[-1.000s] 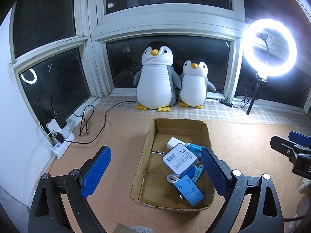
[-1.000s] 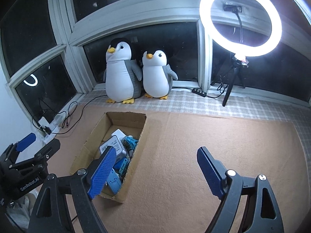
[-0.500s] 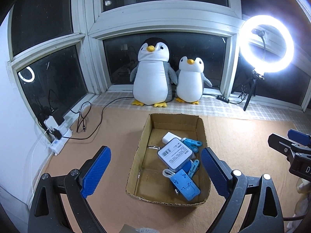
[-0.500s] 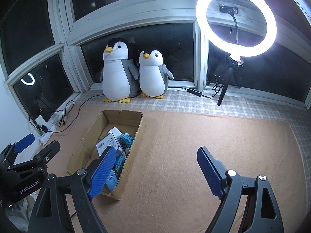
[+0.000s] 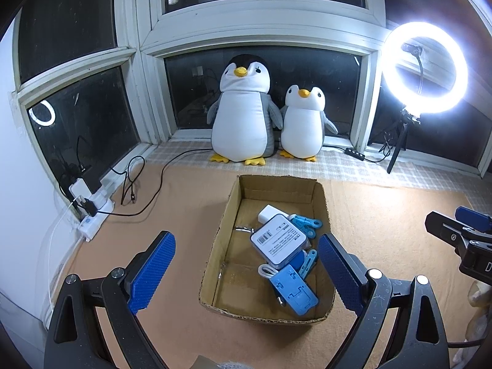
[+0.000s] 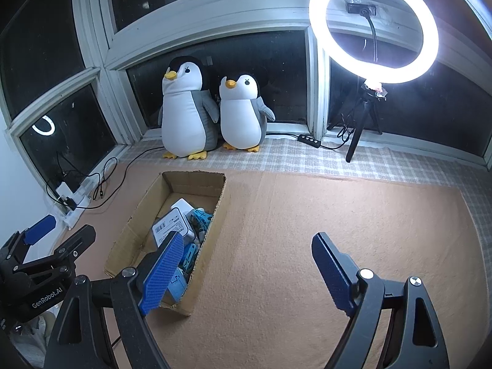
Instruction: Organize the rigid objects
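Cardboard box (image 5: 270,312) is seen at lower centre of the left wrist view, on the tan mat (image 6: 323,230). Inside it are lying a white labelled block (image 5: 278,241), a blue flat holder (image 5: 293,289), blue clips (image 5: 304,223) and a white charger (image 5: 268,213). Left gripper (image 5: 246,272) is held with jaws apart, nothing between them; right gripper (image 6: 246,272) likewise, over bare mat. No loose item is visible on the mat. The collecting step is judged complete or nearly so; if anything remains, it must first be located outside both views
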`<state>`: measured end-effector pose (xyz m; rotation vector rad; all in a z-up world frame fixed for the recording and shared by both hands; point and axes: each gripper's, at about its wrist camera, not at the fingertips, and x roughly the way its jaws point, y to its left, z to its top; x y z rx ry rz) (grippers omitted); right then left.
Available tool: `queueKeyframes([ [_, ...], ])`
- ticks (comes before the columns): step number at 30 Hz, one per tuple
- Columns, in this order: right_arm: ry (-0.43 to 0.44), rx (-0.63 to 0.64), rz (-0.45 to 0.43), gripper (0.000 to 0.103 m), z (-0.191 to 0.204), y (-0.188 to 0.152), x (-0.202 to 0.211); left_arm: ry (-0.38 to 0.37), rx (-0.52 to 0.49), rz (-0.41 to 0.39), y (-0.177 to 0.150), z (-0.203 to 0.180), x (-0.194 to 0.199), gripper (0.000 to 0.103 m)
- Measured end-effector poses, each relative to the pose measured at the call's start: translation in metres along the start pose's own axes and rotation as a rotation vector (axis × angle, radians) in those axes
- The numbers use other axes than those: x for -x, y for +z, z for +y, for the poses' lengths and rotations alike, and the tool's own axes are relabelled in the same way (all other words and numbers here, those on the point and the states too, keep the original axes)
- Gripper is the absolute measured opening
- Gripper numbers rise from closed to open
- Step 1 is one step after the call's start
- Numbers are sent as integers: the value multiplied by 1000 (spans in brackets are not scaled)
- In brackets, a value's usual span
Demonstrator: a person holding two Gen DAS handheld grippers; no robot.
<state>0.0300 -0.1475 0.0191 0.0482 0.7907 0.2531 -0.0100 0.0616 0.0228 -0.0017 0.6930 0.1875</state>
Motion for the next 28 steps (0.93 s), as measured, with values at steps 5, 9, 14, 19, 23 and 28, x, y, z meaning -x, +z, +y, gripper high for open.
queueKeyframes([
  [5, 1, -2, 5, 82, 3, -2, -1, -1, -6, 6, 0, -2, -2, 96],
  [9, 0, -2, 7, 83, 2, -2, -2, -5, -8, 6, 0, -3, -2, 96],
  [14, -1, -10, 8, 83, 1, -3, -3, -4, -5, 6, 0, -4, -2, 96],
  [19, 1, -8, 12, 83, 1, -3, -4, -4, -5, 6, 0, -3, -2, 96],
  [23, -1, -8, 13, 83, 1, -4, -3, -7, -6, 4, 0, -3, -2, 96],
  [28, -1, -9, 16, 83, 1, -4, -4, -8, -15, 4, -2, -5, -3, 96],
])
